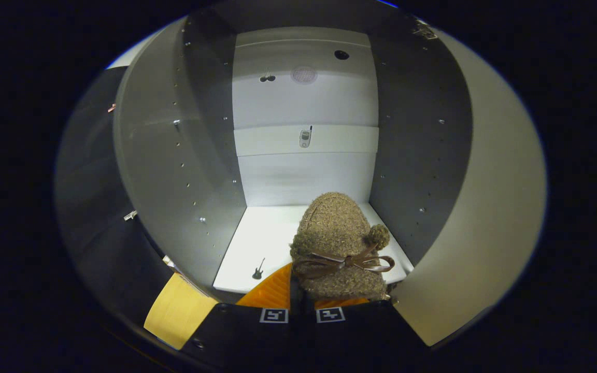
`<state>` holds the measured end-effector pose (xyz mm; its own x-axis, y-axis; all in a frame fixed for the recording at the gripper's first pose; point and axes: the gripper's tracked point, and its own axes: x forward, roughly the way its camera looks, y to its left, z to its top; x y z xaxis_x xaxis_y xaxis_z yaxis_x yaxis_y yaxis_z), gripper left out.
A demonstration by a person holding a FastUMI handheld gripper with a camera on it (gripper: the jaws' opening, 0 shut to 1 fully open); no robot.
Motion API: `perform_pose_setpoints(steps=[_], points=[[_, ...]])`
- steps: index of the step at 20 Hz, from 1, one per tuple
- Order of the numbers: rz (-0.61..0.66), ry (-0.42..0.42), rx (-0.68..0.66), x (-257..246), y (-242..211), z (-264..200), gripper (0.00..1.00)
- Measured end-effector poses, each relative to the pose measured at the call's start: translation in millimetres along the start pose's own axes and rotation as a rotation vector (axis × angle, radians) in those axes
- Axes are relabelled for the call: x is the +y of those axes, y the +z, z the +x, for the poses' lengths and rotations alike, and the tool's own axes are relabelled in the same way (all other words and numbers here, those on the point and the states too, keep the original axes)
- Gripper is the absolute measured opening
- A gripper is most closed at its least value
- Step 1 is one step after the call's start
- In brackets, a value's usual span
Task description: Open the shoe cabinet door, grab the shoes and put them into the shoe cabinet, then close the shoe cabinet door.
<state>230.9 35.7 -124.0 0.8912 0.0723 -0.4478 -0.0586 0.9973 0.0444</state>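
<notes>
Cabinet (298,103) interior is taking up the centre of the frame, its pale back wall running from the top down to a white bottom shelf (257,243) in the lower middle, with grey side walls curving off at left and right. A fuzzy brown slipper (337,243) with a brown ribbon bow and a pompom is sitting low in the centre, its toe pointing into the cabinet over the shelf's front right part. The gripper (301,300) at the bottom centre is clenching the slipper's heel, its fingers pressed close together on it. A small guitar-shaped mark (258,269) is lying on the shelf, lower left of the slipper.
</notes>
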Motion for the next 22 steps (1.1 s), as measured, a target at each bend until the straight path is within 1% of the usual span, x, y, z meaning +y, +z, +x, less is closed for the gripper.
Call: perform_pose_setpoints(steps=[7, 11, 15, 20, 22], points=[[0.000, 0.003, 0.010, 4, 40, 82, 0.05], [-0.011, 0.004, 0.050, 8, 36, 130, 0.05], [-0.010, -0.007, 0.106, 5, 21, 168, 0.05], [-0.014, -0.017, 0.155, 5, 3, 195, 0.05], [-0.007, -0.003, 0.183, 7, -5, 203, 0.05]])
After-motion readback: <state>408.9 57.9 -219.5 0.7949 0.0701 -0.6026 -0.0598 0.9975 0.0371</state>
